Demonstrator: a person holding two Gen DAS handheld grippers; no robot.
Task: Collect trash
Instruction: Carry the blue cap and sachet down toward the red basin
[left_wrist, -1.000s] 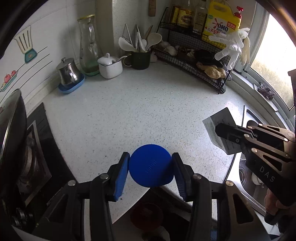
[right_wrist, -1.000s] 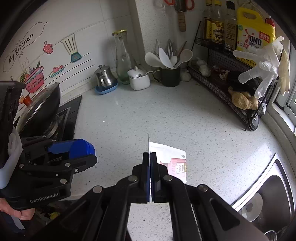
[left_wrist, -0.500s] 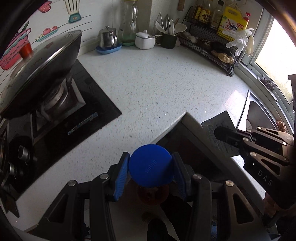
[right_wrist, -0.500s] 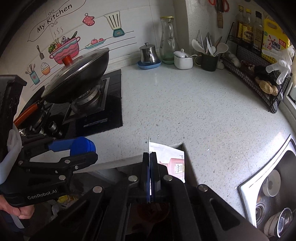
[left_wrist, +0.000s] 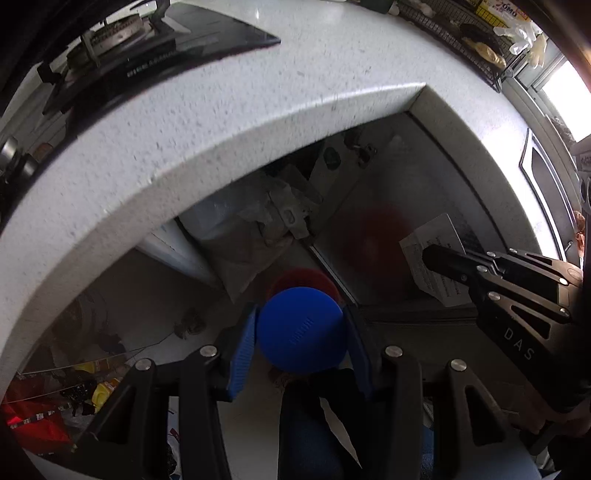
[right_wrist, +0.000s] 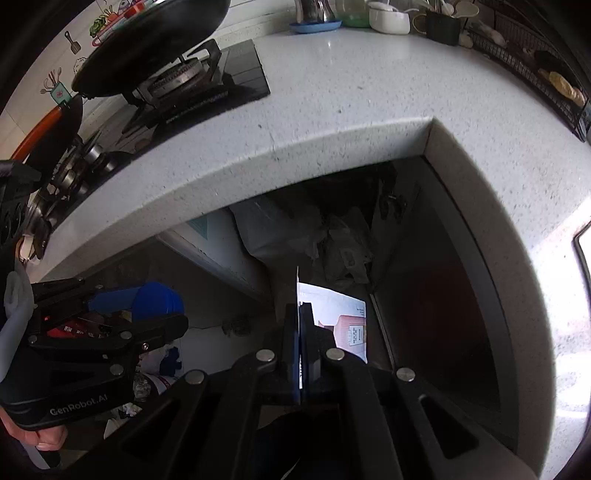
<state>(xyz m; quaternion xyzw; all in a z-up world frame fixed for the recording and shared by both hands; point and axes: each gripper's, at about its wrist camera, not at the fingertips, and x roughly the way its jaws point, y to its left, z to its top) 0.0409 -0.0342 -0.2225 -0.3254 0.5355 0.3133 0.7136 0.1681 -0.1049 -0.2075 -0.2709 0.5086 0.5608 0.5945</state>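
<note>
The left tool (left_wrist: 301, 332) pinches a blue lid (left_wrist: 301, 328) below the table (left_wrist: 332, 74) edge, above a red bin (left_wrist: 303, 277). At right, the right tool (right_wrist: 300, 325) pinches a paper slip (right_wrist: 347, 317).

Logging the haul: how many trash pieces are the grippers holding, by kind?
Blue lid: 1, in the left gripper
Paper: 1, in the right gripper
Total: 2

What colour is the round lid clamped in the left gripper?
Solid blue; the lid shows best in the left wrist view, between the left gripper pads.
</note>
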